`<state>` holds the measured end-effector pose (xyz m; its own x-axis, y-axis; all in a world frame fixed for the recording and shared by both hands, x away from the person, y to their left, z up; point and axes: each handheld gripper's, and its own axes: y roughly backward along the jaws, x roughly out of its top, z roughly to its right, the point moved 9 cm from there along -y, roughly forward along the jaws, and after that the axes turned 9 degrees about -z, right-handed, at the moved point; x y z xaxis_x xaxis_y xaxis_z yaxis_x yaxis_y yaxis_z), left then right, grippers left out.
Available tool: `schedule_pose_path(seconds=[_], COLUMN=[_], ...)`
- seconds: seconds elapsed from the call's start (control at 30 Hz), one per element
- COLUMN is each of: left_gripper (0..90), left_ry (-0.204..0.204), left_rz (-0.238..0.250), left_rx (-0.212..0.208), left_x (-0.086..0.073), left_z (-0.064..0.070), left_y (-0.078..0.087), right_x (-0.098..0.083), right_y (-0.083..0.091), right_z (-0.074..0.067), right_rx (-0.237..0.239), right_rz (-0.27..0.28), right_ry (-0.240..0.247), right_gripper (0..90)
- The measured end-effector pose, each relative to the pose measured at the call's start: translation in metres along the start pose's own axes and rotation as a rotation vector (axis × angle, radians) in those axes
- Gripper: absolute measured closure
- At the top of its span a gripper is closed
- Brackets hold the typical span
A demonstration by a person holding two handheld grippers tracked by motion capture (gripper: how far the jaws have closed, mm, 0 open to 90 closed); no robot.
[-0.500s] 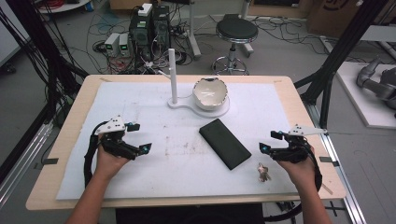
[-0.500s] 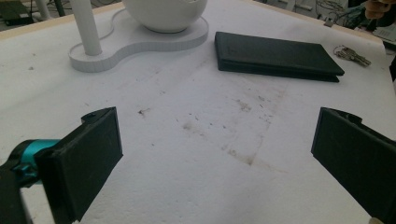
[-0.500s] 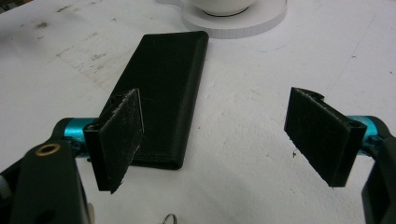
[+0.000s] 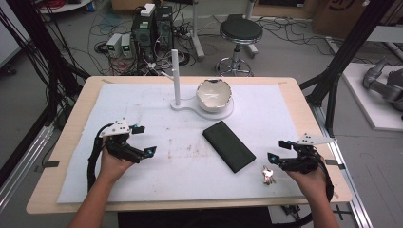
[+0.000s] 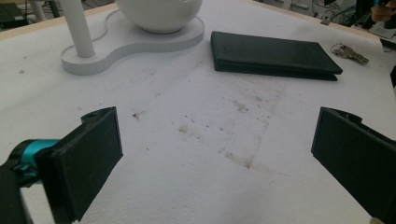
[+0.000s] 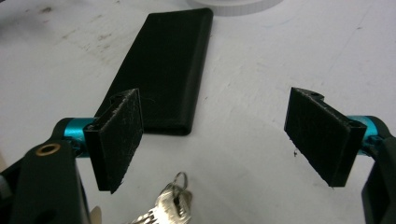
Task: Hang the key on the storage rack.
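Keys (image 4: pixel 267 175) just beside R gripper (image 4: pixel 275 151); wallet (image 4: pixel 228 146) edge near.

1. Ahead of the left gripper (image 4: pixel 141 140), whose jaws stand apart with nothing between them, bare white mat (image 4: pixel 157 118) runs free up to the black wallet (image 4: pixel 228 146).
2. Farther off on its left front, the white stand (image 4: pixel 177 78) and bowl (image 4: pixel 214 95) block the way.
3. Just below the right gripper (image 4: pixel 276 149), keys (image 6: pixel 166 207) lie close; the wallet stretches ahead of its left jaw.

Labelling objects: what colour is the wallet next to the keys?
Black wallet; clearest in the right gripper view.
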<state>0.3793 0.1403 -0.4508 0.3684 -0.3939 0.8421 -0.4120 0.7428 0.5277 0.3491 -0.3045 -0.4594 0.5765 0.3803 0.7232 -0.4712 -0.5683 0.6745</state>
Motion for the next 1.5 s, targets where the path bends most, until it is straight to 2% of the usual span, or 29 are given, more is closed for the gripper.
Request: schedule_pose_path(seconds=[0.13,0.27,0.3,0.43,0.47,0.53,0.63,0.67,0.7,0.73,0.77,0.83,0.87,0.93,1.07,1.17,1.23,1.3,1.33,1.5], left_gripper=[1.8,1.8,1.8,1.8,1.8,1.8,1.8,1.8,1.8,1.8,1.8,1.8,1.8,1.8,1.8,1.8,1.8,1.8,1.8,1.8], left_ry=[-0.005,-0.007,-0.007,-0.005,-0.005,-0.006,-0.007,-0.004,-0.001,-0.003,-0.003,-0.005,-0.003,-0.004,-0.007,-0.008,-0.007,-0.001,0.002,0.0], left_rz=[0.001,0.004,0.005,-0.004,-0.004,-0.009,-0.009,-0.007,-0.007,-0.006,-0.006,-0.004,-0.002,0.0,0.003,0.005,0.006,0.01,0.01,0.009], left_rx=[-0.001,0.004,0.007,0.01,0.01,0.013,0.015,0.015,0.017,0.019,0.019,0.018,0.019,0.016,0.016,0.014,0.017,0.017,0.016,0.018], left_x=[0.0,0.0,0.0,-0.001,-0.001,-0.002,-0.002,-0.001,-0.002,-0.002,-0.002,-0.001,-0.001,-0.001,0.0,0.0,0.0,0.001,0.0,0.0], left_z=[0.0,-0.001,-0.001,-0.002,-0.002,-0.002,-0.002,-0.003,-0.003,-0.003,-0.003,-0.003,-0.003,-0.002,-0.002,-0.001,-0.002,-0.002,-0.002,-0.002], left_y=[0.0,0.001,0.001,-0.001,-0.001,-0.001,-0.001,-0.001,-0.001,-0.001,-0.001,0.0,0.0,0.0,0.001,0.001,0.001,0.001,0.001,0.002], right_x=[-0.012,-0.019,-0.024,-0.032,-0.032,-0.035,-0.037,-0.039,-0.039,-0.04,-0.04,-0.041,-0.041,-0.041,-0.04,-0.033,-0.02,-0.014,-0.001,0.026], right_y=[-0.005,-0.01,-0.013,-0.02,-0.02,-0.025,-0.026,-0.027,-0.027,-0.027,-0.027,-0.027,-0.027,-0.026,-0.023,-0.019,-0.011,-0.007,0.0,0.011], right_z=[-0.011,-0.016,-0.018,-0.02,-0.02,-0.021,-0.021,-0.02,-0.02,-0.02,-0.02,-0.019,-0.019,-0.019,-0.017,-0.017,-0.02,-0.022,-0.025,-0.034], right_rx=[0.006,0.013,0.018,0.024,0.024,0.012,0.006,-0.004,-0.004,-0.007,-0.007,-0.018,-0.018,-0.009,-0.032,-0.055,-0.062,-0.061,-0.064,-0.058], right_rz=[-0.044,-0.076,-0.103,-0.147,-0.147,-0.175,-0.19,-0.205,-0.205,-0.21,-0.21,-0.217,-0.217,-0.215,-0.21,-0.181,-0.134,-0.113,-0.08,-0.032], right_ry=[0.004,-0.004,0.003,0.028,0.028,0.055,0.058,0.064,0.064,0.066,0.066,0.051,0.051,0.031,0.023,0.032,0.047,0.055,0.068,0.104], right_gripper=[20.2,20.4,26.0,38.4,38.4,49.9,55.0,61.7,61.7,67.4,67.4,78.1,78.1,88.9,89.8,90.0,90.0,90.0,90.0,90.0])
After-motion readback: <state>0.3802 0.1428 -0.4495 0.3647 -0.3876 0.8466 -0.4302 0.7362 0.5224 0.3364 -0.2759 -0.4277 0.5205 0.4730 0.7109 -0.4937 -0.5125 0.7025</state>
